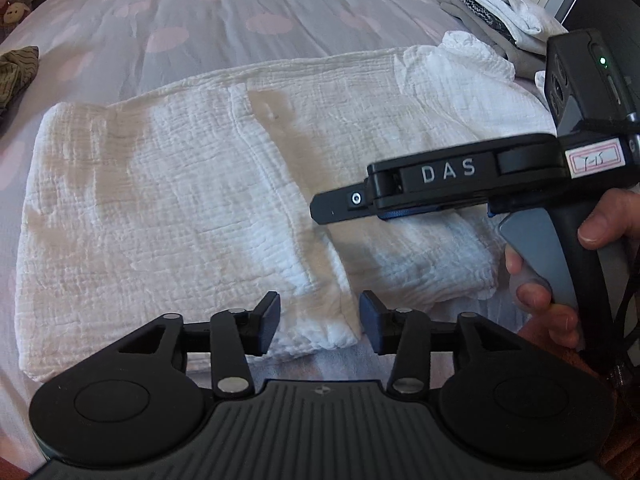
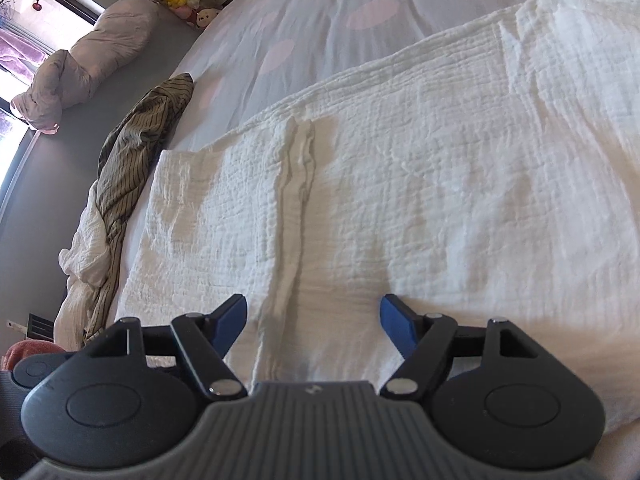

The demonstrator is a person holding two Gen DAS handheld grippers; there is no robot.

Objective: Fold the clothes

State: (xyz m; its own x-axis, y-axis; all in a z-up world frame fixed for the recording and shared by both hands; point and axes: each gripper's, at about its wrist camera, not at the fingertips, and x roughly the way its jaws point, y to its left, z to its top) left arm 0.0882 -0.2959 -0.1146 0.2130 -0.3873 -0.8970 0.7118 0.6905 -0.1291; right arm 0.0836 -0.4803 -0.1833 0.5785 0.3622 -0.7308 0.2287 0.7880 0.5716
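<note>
My left gripper [image 1: 320, 322] fingers stand half apart, my right gripper [image 2: 313, 322] fingers wide, both empty over the folded white crinkled muslin cloth [image 1: 192, 200].

white crinkled garment [image 1: 192, 200]; lilac bedspread [image 1: 200, 4] w/ pink ovals; olive striped cloth [image 2: 140, 148]; blue gripper pads [image 2: 234, 312]
</note>
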